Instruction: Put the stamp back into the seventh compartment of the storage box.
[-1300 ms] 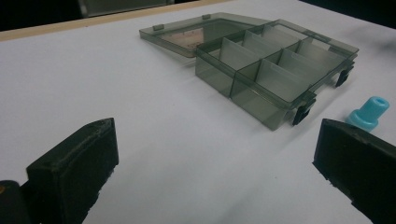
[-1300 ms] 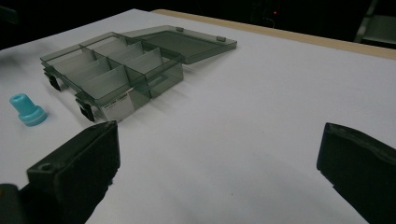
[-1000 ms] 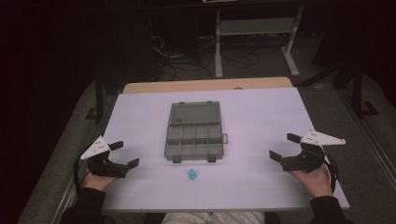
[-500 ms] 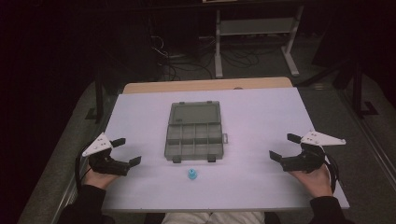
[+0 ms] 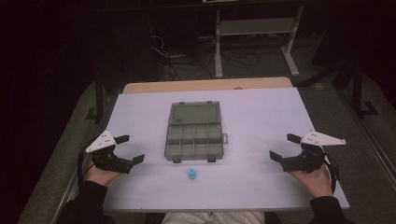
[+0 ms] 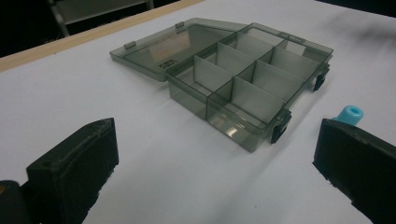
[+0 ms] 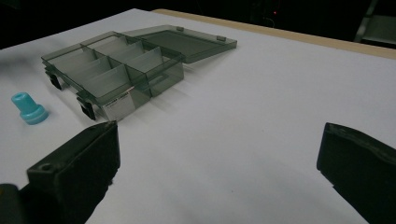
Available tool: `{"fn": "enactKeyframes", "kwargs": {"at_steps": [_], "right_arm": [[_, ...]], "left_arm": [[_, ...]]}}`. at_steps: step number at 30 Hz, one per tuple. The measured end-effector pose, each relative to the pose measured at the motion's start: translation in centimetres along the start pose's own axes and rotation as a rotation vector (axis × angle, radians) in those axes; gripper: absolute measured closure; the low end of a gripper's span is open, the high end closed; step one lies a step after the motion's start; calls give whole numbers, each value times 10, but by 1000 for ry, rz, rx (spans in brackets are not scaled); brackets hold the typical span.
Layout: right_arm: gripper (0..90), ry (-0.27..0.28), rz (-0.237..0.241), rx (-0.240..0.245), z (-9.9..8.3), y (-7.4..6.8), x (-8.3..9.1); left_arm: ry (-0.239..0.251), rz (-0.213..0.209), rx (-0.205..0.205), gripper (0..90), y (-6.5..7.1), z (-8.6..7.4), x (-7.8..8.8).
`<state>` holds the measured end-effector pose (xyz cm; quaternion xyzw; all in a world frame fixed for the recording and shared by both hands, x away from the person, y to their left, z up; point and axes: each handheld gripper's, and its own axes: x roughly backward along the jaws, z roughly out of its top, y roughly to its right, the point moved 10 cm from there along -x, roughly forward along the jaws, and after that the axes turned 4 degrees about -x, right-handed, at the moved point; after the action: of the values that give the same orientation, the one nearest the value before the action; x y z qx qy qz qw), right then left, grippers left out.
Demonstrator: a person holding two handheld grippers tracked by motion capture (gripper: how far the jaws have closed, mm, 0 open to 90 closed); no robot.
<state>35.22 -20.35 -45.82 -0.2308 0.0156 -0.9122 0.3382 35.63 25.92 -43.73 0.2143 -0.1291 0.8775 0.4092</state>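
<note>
A smoky grey compartment box (image 5: pixel 193 132) lies open in the middle of the white table (image 5: pixel 261 112), its lid folded flat toward the far side and its compartments empty (image 6: pixel 243 77) (image 7: pixel 116 60). A small blue peg (image 5: pixel 191 175) stands just in front of the box (image 6: pixel 350 114) (image 7: pixel 27 108). My left gripper (image 5: pixel 131 149) rests at the table's left, open, nothing between its jaws, aimed at the box. My right gripper (image 5: pixel 284 147) rests at the right, open and empty too.
A bare wooden strip (image 5: pixel 205 85) runs along the table's far edge. Beyond it, in the dark, stand a white metal frame (image 5: pixel 254 28) and loose cables on the floor. Wide bare tabletop lies between each gripper and the box.
My left gripper has crept slightly right and forward toward the box. The right gripper, the box and the blue peg have stayed put.
</note>
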Motion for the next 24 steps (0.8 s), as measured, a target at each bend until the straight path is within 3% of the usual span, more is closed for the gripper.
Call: {"fn": "enactKeyframes", "kwargs": {"at_steps": [24], "right_arm": [[0, -10, 3, 11, -1, -2, -1]], "left_arm": [[-25, -55, -68, 0, 17, 19, -13]]}}
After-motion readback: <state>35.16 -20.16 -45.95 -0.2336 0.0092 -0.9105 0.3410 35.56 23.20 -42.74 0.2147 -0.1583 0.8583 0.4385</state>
